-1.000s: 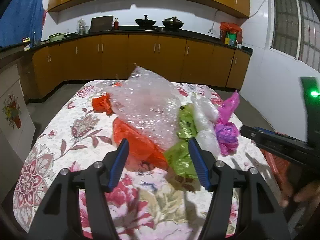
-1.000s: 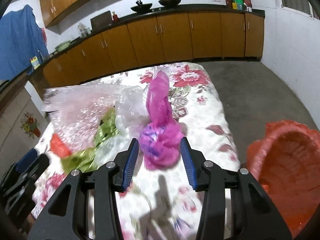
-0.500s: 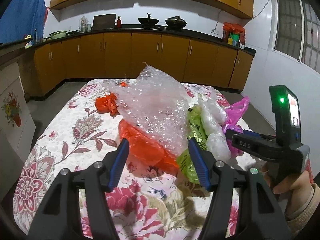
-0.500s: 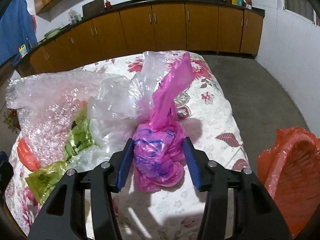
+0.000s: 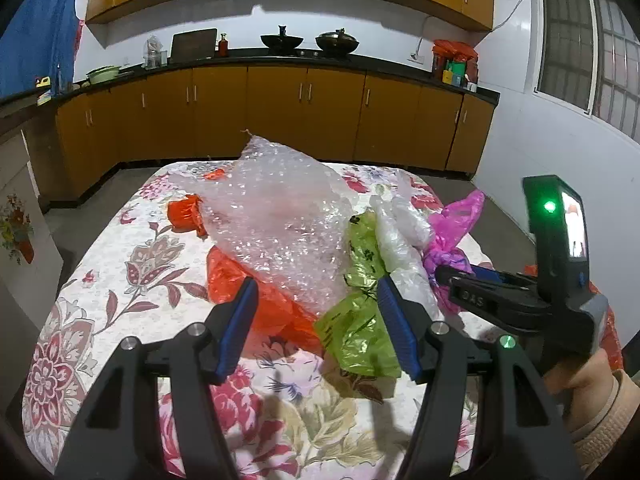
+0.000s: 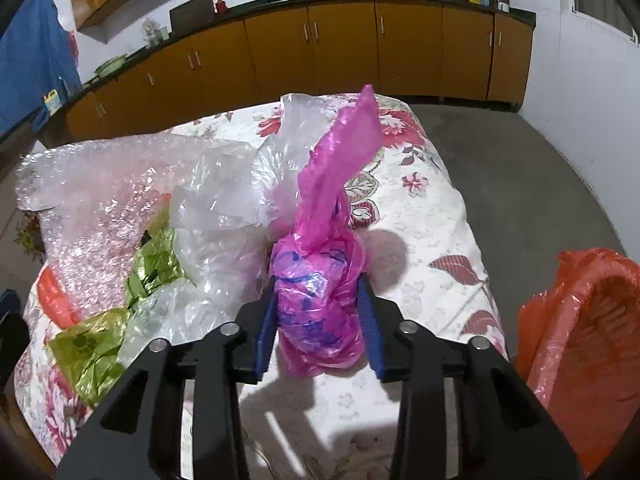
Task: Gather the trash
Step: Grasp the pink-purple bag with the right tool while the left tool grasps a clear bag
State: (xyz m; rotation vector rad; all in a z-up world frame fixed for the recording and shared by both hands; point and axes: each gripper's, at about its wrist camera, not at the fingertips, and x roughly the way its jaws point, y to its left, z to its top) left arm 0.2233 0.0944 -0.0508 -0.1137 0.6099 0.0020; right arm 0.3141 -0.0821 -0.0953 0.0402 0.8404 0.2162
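Note:
A pile of plastic trash lies on a flowered tablecloth: bubble wrap, an orange bag, a green bag, clear bags and a knotted pink bag. My right gripper has its two blue pads pressed on both sides of the pink bag, shut on it. It also shows in the left wrist view. My left gripper is open and empty, just short of the orange and green bags.
A bin lined with an orange bag stands beside the table at the right. A smaller crumpled orange bag lies at the far left of the pile. Kitchen cabinets run along the back wall.
My right gripper moved forward around the pink bag and closed on it. My left gripper stayed open and shifted only slightly.

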